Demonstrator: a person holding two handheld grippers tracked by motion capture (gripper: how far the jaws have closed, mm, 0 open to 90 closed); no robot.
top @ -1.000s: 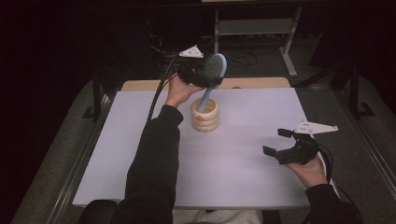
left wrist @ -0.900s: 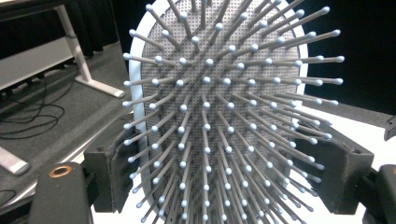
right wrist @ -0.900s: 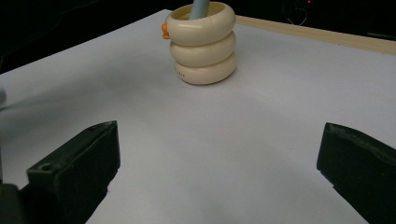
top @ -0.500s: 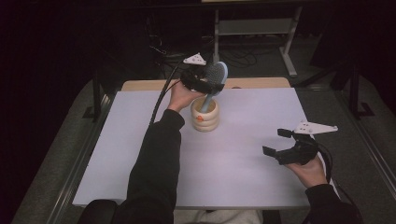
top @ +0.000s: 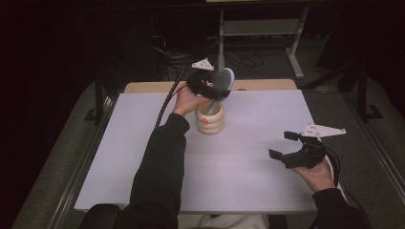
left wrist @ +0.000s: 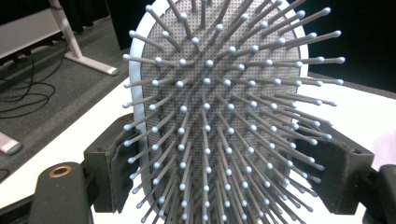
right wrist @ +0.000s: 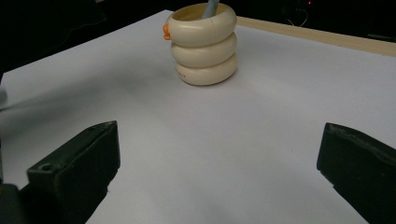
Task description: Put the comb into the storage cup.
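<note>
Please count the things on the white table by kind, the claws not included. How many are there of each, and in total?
Light-blue plastic hairbrush with grey bristles: 1
Cream ribbed ring-shaped holder cup with orange spot: 1
Total: 2

Pale-blue hairbrush [top: 220, 82] tilted, handle inside cream ringed cup [top: 210, 119] standing on table.

Hairbrush [left wrist: 219, 112] between jaws — bristles forward

Hairbrush [left wrist: 219, 107]: plastic pins, perforated pad; cup [right wrist: 203, 44]: smooth, matt cream.
</note>
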